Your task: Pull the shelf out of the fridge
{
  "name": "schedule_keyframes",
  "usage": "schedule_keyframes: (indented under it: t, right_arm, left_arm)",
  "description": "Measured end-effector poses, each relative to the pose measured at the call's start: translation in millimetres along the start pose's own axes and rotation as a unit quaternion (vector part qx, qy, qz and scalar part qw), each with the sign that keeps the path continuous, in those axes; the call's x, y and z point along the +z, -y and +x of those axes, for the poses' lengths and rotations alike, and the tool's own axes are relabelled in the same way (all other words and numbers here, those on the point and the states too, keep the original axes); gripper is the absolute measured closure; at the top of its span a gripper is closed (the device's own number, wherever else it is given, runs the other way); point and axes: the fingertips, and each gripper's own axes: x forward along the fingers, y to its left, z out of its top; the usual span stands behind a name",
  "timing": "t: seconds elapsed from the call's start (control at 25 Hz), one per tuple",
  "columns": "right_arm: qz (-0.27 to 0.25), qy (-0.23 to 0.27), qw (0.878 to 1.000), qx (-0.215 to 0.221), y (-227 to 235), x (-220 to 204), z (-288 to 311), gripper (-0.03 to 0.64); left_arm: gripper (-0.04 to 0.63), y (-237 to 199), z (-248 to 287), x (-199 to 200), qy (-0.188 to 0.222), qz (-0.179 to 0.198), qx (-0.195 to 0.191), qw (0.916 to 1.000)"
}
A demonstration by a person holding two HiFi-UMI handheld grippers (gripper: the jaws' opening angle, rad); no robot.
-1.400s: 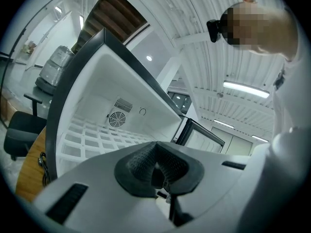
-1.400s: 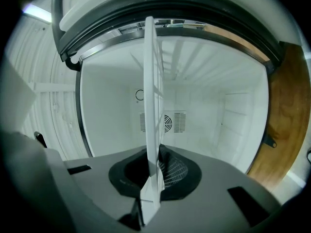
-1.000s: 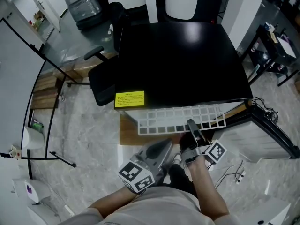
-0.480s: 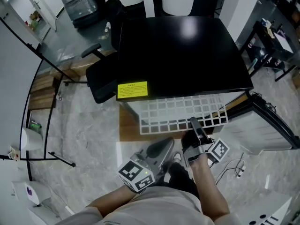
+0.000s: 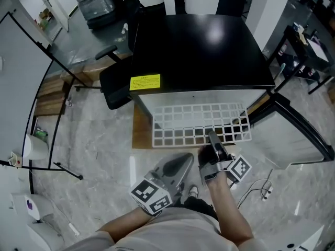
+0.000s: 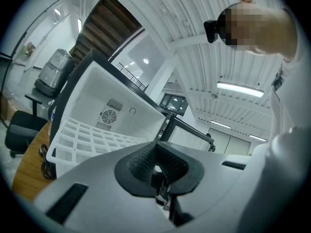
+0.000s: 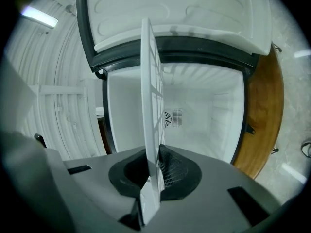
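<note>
The white grid shelf [image 5: 196,123] sticks out of the black fridge [image 5: 201,56] toward me, several rows of its cells showing. My right gripper [image 5: 212,138] is shut on the shelf's front edge. In the right gripper view the shelf [image 7: 151,96] stands edge-on, running from the white fridge interior [image 7: 204,115] back between the dark pads [image 7: 172,171]. My left gripper [image 5: 184,160] hangs apart from the shelf, below and left of the front edge, its jaws shut with nothing between them. The left gripper view shows the shelf [image 6: 92,137] beyond the closed pads [image 6: 141,161].
The fridge door [image 5: 296,132] stands open at the right. A black office chair [image 5: 116,87] sits left of the fridge, and a yellow label [image 5: 145,82] marks the fridge's top. A wooden board [image 5: 140,135] lies under the fridge. Cables [image 5: 260,191] trail on the floor at right.
The shelf has slid further out of the fridge toward me with the right gripper holding it; more rows of cells show. The left gripper has stayed where it was.
</note>
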Motion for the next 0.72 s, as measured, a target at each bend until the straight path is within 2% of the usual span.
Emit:
schedule_keyframes:
  t: [0.32, 0.72]
  right_arm:
    - [0.003, -0.042, 0.999, 0.001, -2.1, -18.4, -56.0, 0.577]
    - [0.024, -0.065, 0.997, 0.015, -17.4, -19.7, -120.5, 0.577]
  left_arm:
    - [0.591, 52.7, -17.6, -20.4, 0.016, 0.008, 0.019, 0.9997]
    - [0.591, 113.2, -28.0, -47.7, 0.025, 0.018, 0.035, 0.9989]
